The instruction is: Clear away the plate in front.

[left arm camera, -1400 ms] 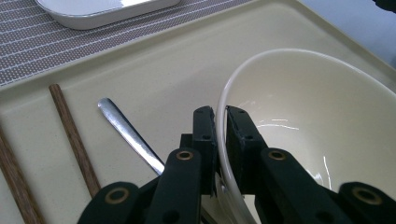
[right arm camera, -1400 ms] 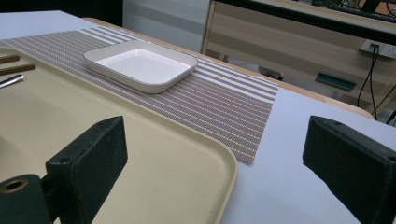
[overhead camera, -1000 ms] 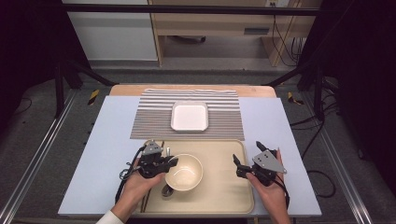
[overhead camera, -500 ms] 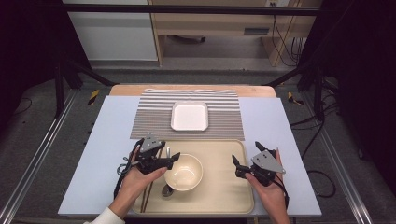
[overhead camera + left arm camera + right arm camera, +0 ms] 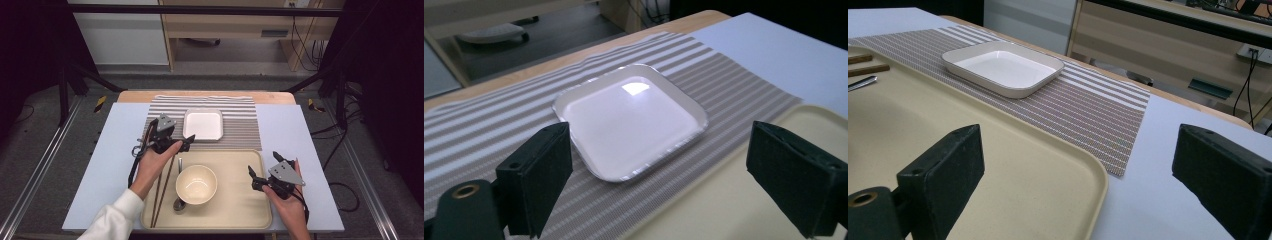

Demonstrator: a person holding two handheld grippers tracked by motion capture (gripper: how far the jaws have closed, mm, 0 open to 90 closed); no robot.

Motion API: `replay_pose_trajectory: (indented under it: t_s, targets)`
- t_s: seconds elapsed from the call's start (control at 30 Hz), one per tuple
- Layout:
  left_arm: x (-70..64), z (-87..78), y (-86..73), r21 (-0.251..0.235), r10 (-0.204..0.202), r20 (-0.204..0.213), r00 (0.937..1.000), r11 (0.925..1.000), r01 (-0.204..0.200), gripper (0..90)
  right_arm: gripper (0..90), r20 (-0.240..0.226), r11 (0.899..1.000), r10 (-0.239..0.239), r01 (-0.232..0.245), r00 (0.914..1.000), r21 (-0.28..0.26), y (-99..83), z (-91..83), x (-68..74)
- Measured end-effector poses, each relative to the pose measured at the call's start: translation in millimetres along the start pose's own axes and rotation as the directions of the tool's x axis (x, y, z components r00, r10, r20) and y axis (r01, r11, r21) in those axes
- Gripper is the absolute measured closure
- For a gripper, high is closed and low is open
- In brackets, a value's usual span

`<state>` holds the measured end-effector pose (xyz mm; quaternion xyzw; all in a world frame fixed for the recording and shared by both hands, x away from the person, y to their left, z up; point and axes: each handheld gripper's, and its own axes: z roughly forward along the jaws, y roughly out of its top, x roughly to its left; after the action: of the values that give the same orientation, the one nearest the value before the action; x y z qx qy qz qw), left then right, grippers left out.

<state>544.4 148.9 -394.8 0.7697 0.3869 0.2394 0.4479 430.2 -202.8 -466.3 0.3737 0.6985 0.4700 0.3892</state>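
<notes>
Square glossy white dish (image 5: 631, 122) on ribbed striped mat (image 5: 499, 120), left tool (image 5: 664, 175) gaping, right tool (image 5: 1083, 180) open, perhaps above tray (image 5: 1013, 175).

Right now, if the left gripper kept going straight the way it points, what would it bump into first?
Most likely the white dish on the striped mat. The left gripper is open and the dish sits squarely between its jaws in its own view. Its height above the mat is hard to judge, so it might touch the mat first.
</notes>
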Motion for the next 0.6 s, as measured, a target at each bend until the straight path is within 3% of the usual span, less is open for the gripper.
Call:
replay_pose_trajectory:
  t_s: [0.27, 0.47, 0.53, 0.6]
  targets:
    - [18.7, 35.3, 14.5, -0.017, -0.019, -0.093, 0.9955, 0.9997, 0.017, 10.8, 6.5, -0.001, 1.000, -0.003, 0.003, 1.0000, -0.001, 0.0, 0.2, -0.5]
    - [26.1, 56.8, 10.3, -0.007, -0.038, -0.202, 0.9786, 0.9993, 0.037, 14.6, 6.3, -0.003, 1.000, 0.001, -0.001, 1.0000, -0.001, 0.1, 0.3, -0.8]
    - [29.0, 64.2, 7.3, 0.003, -0.058, -0.221, 0.9737, 0.9982, 0.060, 14.8, 6.3, -0.003, 1.000, 0.004, -0.004, 1.0000, -0.001, 0.1, 0.2, -1.1]
    - [32.0, 70.3, 4.0, 0.007, -0.102, -0.215, 0.9712, 0.9944, 0.106, 16.1, 6.3, -0.003, 1.000, 0.004, -0.004, 1.0000, -0.001, 0.1, 0.1, -1.5]
